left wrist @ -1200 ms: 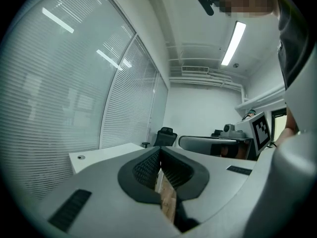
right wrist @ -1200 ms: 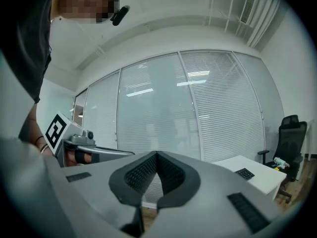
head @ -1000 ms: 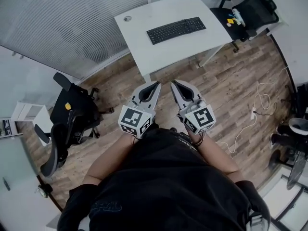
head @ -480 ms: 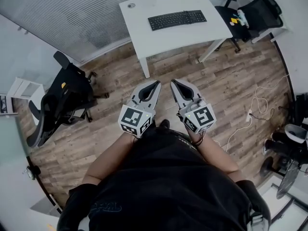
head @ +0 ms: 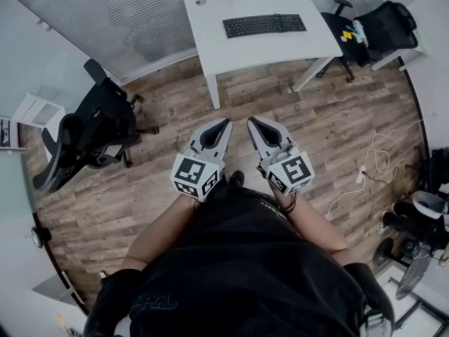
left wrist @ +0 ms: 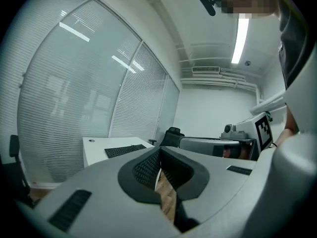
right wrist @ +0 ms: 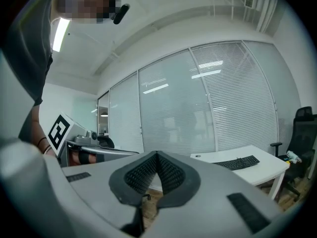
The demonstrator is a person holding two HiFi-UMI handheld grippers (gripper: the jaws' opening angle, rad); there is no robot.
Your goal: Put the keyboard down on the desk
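Nearest to me, my left gripper and my right gripper are side by side in front of my body. Each has its jaws pressed together at the tips, with nothing between them. Under them is the wooden floor. A black office chair stands off to my left. Farther ahead, well apart from both grippers, the keyboard lies flat on the white desk, and another black chair stands at its right end.
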